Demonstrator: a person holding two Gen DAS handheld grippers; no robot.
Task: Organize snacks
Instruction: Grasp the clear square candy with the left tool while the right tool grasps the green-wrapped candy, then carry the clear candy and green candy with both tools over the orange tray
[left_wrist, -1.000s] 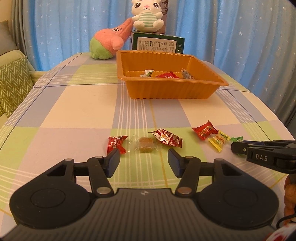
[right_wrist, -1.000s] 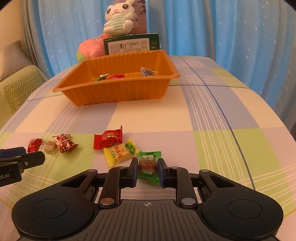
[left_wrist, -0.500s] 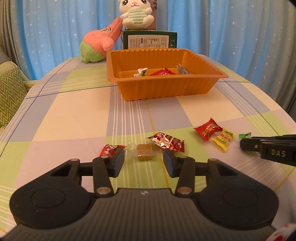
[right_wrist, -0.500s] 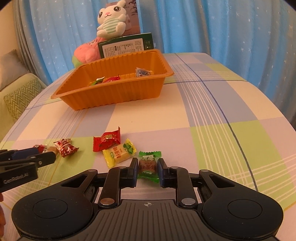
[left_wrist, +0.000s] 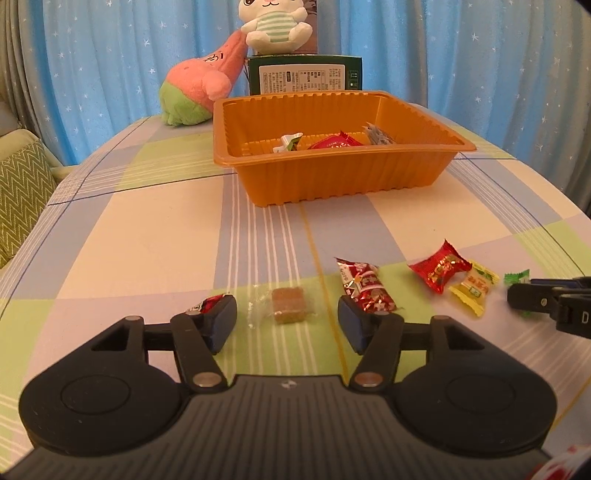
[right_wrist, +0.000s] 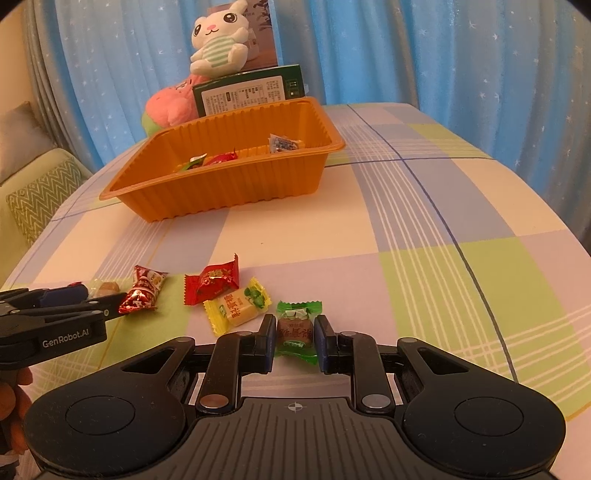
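Green-wrapped candy (right_wrist: 295, 330) sits clamped between the narrow-set jaws of the right gripper (right_wrist: 294, 341) for transfer to the far orange tray (right_wrist: 221, 188) — while the left gripper (left_wrist: 287, 320), jaws wide, brackets the clear-wrapped brown candy (left_wrist: 288, 305) on the near tablecloth (left_wrist: 166, 243).

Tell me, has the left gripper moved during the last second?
Yes. The left gripper went forward: the brown candy, earlier ahead of its jaws, now lies between them.
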